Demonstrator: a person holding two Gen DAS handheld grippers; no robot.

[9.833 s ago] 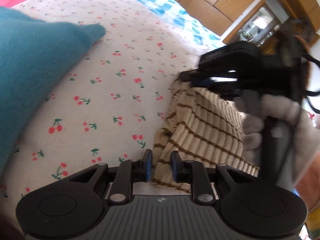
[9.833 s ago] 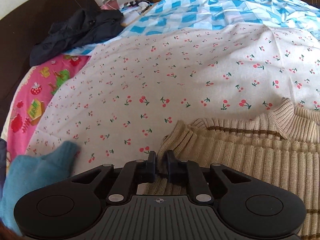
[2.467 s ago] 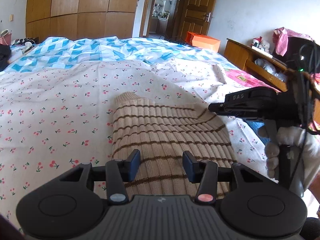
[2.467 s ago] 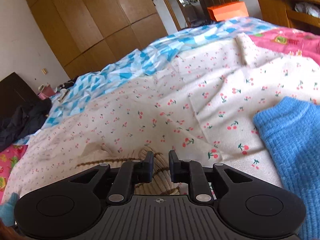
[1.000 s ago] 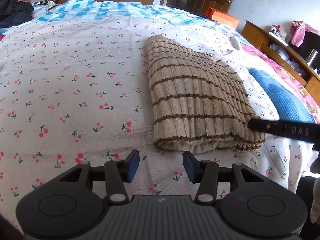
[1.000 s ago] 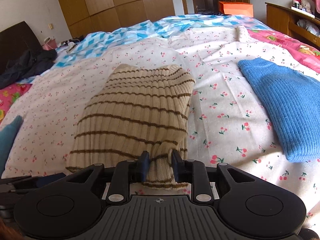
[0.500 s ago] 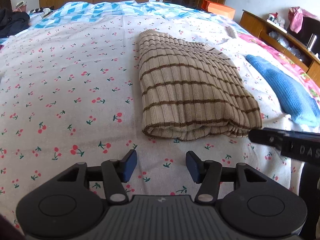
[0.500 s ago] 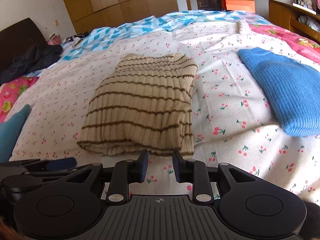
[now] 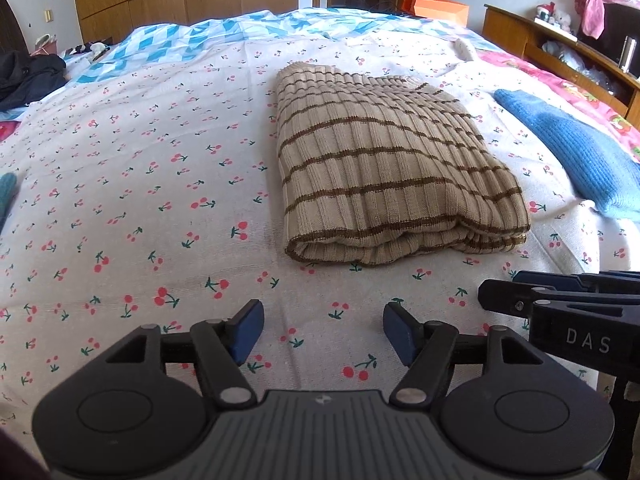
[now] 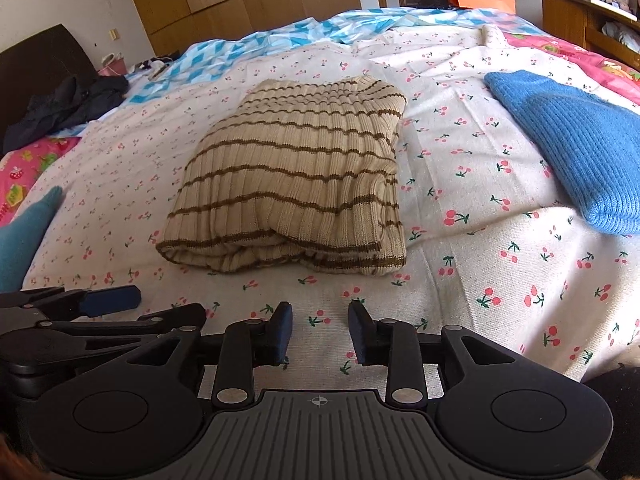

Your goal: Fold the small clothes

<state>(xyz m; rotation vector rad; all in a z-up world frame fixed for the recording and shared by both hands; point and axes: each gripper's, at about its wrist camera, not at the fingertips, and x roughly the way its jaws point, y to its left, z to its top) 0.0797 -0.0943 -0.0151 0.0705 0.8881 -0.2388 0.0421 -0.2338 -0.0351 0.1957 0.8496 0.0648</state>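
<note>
A beige sweater with brown stripes (image 9: pixel 384 168) lies folded into a compact rectangle on the cherry-print bedsheet (image 9: pixel 140 184); it also shows in the right wrist view (image 10: pixel 296 176). My left gripper (image 9: pixel 323 332) is open and empty, held back from the sweater's near edge. My right gripper (image 10: pixel 319 330) is open and empty, also short of the near edge. The right gripper's fingers (image 9: pixel 560 300) show at the right of the left wrist view. The left gripper's fingers (image 10: pixel 108 300) show at the left of the right wrist view.
A folded blue knit sweater (image 10: pixel 572 140) lies right of the striped one. A teal garment (image 10: pixel 24 232) lies at the left edge. Dark clothes (image 10: pixel 64 104) sit at the far left by the headboard. A blue-white quilt (image 9: pixel 224 36), wardrobes and a wooden shelf stand beyond.
Both grippers have drawn back from the folded sweater toward the near edge of the bed. The right gripper's jaws have opened wider. The sweater lies still.
</note>
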